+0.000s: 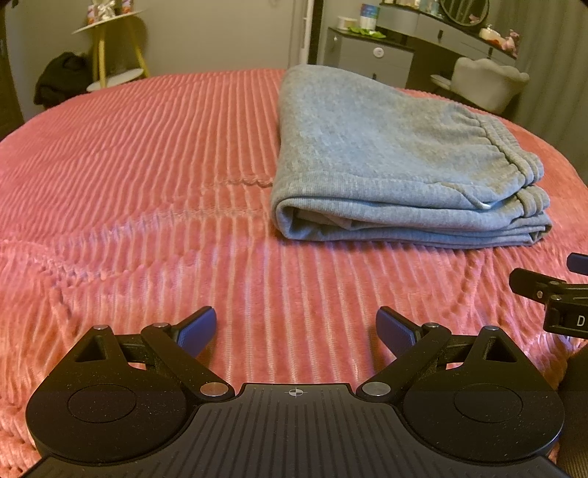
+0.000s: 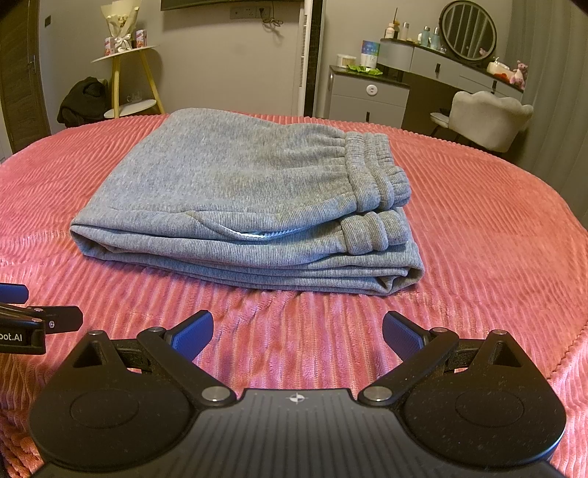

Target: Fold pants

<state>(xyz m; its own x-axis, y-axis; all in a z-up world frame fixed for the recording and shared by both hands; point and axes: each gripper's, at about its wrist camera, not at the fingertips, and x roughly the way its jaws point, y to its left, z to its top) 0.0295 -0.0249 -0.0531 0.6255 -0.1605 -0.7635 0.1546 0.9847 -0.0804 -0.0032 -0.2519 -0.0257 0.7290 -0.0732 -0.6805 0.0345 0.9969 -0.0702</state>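
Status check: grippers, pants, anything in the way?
Left gripper open, empty. Right gripper open, empty. Grey pants folded on pink bedspread. Nothing in the way.

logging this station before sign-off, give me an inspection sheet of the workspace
surface: pink ribbed blanket over the bed, slightly rumpled at the near edge
job's things: grey sweatpants folded into a layered stack, elastic waistband to the right
clutter: nothing seen on the bed
grippers: left gripper open, empty; right gripper open, empty; both short of the pants
cables: nothing seen on the bed
surroundings: dressing table with round mirror, pale chair, yellow-legged side table, dark bundle on the floor
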